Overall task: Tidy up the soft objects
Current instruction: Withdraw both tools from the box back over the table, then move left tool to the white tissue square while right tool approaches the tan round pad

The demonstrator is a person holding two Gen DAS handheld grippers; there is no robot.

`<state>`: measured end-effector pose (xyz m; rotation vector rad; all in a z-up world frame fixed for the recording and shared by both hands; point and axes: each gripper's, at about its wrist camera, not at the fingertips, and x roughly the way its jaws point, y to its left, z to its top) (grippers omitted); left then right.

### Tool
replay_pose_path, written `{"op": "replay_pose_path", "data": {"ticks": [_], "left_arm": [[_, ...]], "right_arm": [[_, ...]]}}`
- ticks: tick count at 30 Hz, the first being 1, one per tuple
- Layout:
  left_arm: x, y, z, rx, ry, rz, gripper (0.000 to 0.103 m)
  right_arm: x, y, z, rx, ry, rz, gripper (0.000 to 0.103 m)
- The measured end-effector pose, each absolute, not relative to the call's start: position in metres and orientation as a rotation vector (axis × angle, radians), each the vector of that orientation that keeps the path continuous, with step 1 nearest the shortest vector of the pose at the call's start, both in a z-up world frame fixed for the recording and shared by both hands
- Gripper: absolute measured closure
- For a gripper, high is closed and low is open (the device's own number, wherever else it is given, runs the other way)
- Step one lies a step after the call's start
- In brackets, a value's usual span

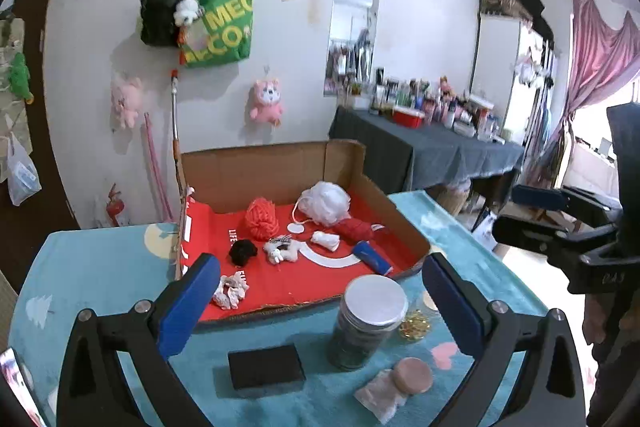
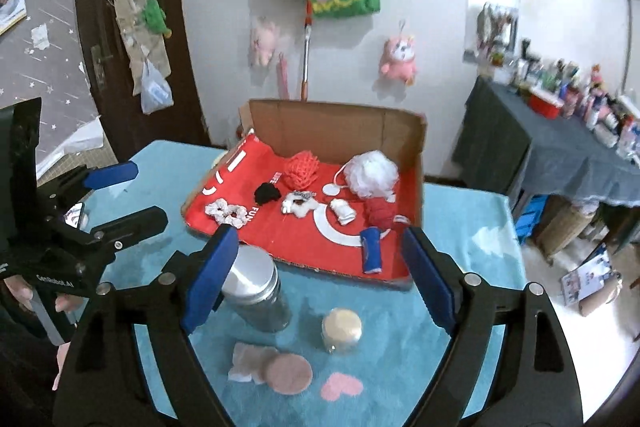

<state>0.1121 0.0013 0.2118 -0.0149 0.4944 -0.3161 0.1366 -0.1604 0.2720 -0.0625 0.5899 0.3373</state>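
Observation:
An open cardboard box (image 1: 276,163) (image 2: 340,123) with a red liner holds soft things: an orange yarn ball (image 1: 261,217), a white mesh pouf (image 1: 326,203) (image 2: 372,173), a red yarn ball (image 1: 356,229), a black scrunchie (image 1: 243,252), a small white plush (image 1: 282,249), a white scrunchie (image 1: 230,290) (image 2: 226,211) and a blue roll (image 1: 372,257) (image 2: 371,250). A pink powder puff (image 1: 412,375) (image 2: 289,373) lies on white gauze (image 1: 380,393) on the blue table cover. My left gripper (image 1: 320,307) is open and empty above the table's front. My right gripper (image 2: 316,275) is open and empty too.
A metal-lidded jar (image 1: 370,319) (image 2: 256,291), a black block (image 1: 266,367), a small jar with a cream lid (image 2: 342,329) and yellow capsules (image 1: 416,325) stand on the blue cover (image 1: 100,267). A cluttered grey-clothed table (image 1: 432,151) stands behind at the right.

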Motion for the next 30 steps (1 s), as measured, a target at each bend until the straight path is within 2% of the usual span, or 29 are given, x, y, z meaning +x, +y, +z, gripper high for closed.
{"op": "replay_pose_path", "data": {"ticks": [4,9,15,30], "left_arm": [[0.077,0.002,0.205,-0.047,0.431,-0.283,0.0],[0.045,-0.004,0.191,-0.056,0.387,-0.273,0.0],[0.028,-0.008,0.163,-0.055,0.387,-0.218,0.0],[0.045,-0.008,0.073,-0.079,0.617,-0.218,0.0]], "right_arm": [[0.098,-0.164,0.268,-0.052,0.521,0.333,0.012],[0.061,-0.163,0.252,-0.07,0.454,0.279,0.012],[0.043,-0.161,0.221,-0.045,0.468,0.251,0.012],[0.061,-0.163,0.131,0.011,0.654,0.22,0.012]]}}
